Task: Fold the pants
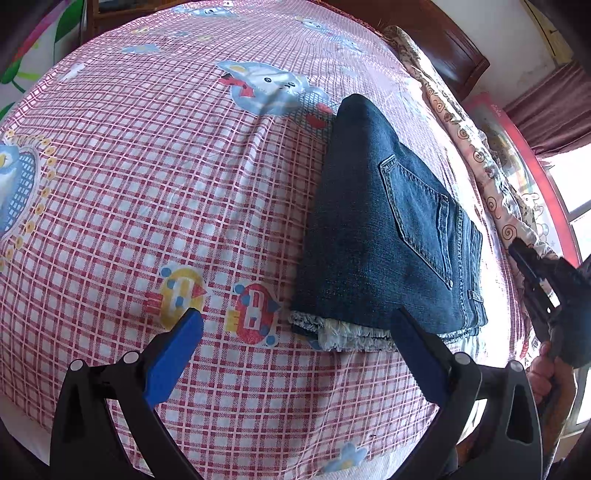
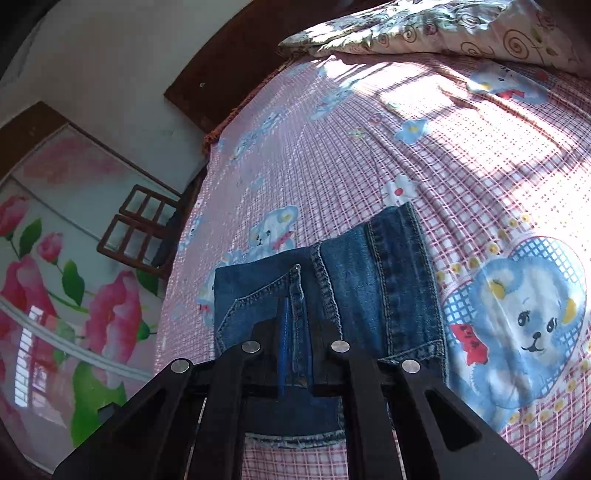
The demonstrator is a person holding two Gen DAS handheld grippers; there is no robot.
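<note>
The dark blue jeans (image 1: 384,236) lie folded into a compact stack on the pink checked bedsheet (image 1: 147,184), back pocket up, frayed hems toward me. My left gripper (image 1: 295,332) is open and empty, its blue pads (image 1: 173,354) spread wide just short of the hem end of the stack. The right gripper (image 1: 532,273) shows at the right edge of the left wrist view, beside the jeans. In the right wrist view the gripper (image 2: 293,325) has its fingers close together over the jeans (image 2: 369,288); I cannot tell whether they pinch the denim.
A floral quilt (image 1: 476,147) lies along the far side of the bed (image 2: 480,155), also in the right wrist view (image 2: 424,26). A dark wooden headboard (image 1: 458,48) stands behind it. A wooden chair (image 2: 140,229) and flowered wardrobe door (image 2: 55,277) stand beside the bed.
</note>
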